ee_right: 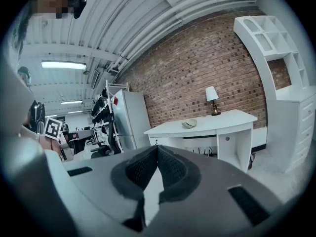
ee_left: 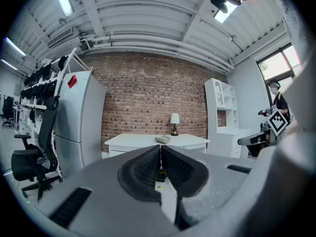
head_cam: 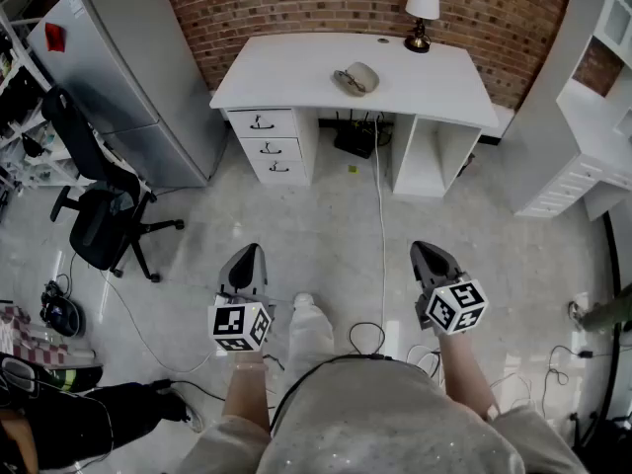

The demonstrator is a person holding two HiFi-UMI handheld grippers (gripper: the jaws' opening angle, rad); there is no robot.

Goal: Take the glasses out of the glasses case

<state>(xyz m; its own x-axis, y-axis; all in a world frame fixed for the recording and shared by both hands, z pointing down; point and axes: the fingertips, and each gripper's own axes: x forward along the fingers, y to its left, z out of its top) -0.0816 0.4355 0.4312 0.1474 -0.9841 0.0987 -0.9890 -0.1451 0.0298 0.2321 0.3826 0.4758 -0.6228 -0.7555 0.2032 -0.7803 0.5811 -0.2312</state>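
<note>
A beige glasses case [head_cam: 357,78] lies on the white desk [head_cam: 296,72] against the brick wall, several steps ahead; it also shows small as the glasses case [ee_left: 162,139] and glasses case [ee_right: 189,124] in the gripper views. Whether it is open I cannot tell. My left gripper [head_cam: 246,258] and right gripper [head_cam: 428,254] hang over the floor well short of the desk, both shut with nothing between their jaws. In its own view the left gripper [ee_left: 160,147] points at the desk; the right gripper [ee_right: 157,147] does too.
A table lamp [head_cam: 422,8] stands at the desk's back right. Drawers [head_cam: 269,146] fill its left side. A grey fridge [head_cam: 128,77] and black office chair [head_cam: 94,205] stand left, white shelving [head_cam: 592,97] right. Cables [head_cam: 380,215] trail across the floor.
</note>
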